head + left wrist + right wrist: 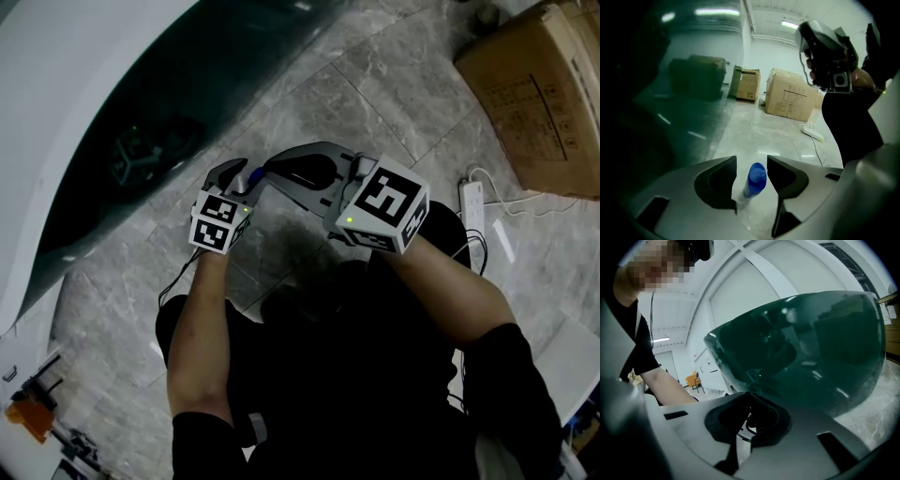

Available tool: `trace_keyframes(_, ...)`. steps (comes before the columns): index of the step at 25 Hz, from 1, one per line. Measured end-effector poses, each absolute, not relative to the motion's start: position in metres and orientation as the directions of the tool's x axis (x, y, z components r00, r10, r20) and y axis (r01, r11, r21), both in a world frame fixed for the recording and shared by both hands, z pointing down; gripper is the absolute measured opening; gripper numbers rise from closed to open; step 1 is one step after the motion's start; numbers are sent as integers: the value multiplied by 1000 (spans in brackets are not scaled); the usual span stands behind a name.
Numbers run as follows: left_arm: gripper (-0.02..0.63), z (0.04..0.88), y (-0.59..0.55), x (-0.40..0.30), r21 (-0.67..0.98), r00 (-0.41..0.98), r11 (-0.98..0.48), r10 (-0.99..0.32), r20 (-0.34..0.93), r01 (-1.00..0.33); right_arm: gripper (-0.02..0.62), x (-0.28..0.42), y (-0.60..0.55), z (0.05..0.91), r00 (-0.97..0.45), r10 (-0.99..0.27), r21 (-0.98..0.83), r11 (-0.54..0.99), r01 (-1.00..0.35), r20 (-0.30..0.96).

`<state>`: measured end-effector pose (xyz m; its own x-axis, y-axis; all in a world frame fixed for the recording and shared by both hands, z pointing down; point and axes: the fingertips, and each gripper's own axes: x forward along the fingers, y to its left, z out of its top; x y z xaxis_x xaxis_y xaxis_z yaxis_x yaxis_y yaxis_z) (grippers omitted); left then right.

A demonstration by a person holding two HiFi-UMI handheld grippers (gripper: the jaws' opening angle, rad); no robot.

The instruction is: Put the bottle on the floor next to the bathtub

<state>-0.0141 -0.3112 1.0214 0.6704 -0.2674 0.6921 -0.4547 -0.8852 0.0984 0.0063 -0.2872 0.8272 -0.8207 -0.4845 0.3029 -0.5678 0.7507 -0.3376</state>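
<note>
The bathtub (159,94) rises with its dark wall at the left, and the blue-capped bottle (756,177) stands upright on the floor (759,131) just beside it. The left claw (751,162) hangs over it with jaws spread wide, clear of it on both sides and gripping nothing. The likeliest slip is a sideways drift: one jaw could clip the bottle's top and tip it against the tub. The right claw (750,400), jaws together and empty, hovers near; a careless swing could do likewise.

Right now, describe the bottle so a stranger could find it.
Start at the dark green tub. On the grey floor beside it, the bottle stands between the left gripper's open jaws. Its blue cap is the only blue thing there.
</note>
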Motion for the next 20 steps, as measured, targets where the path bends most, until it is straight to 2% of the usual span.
trace_keyframes(8,200,994,-316,-41,125,690,-841,-336,641,-526,28,-8,-291,825,-816,-490,-310,759,-573,309)
trace_keyframes(12,149,939,-315,-29,184,784,-875,-285,551,-448,28,-3,-299,816,-800,-529,-349,720,-600,283)
trace_keyframes(16,117,893,-287,-30,123,825,-951,-175,537,-282,28,-9,-299,796,-802,-539,-318,737,-597,258)
trace_keyframes(18,94,870,-273,-43,88,834,-956,-196,515,-279,28,-13,-293,788,-801,-539,-307,741,-598,260)
trace_keyframes(20,78,840,-268,-61,54,838,-940,-273,473,-337,28,-18,-288,776,-790,-547,-291,736,-611,276)
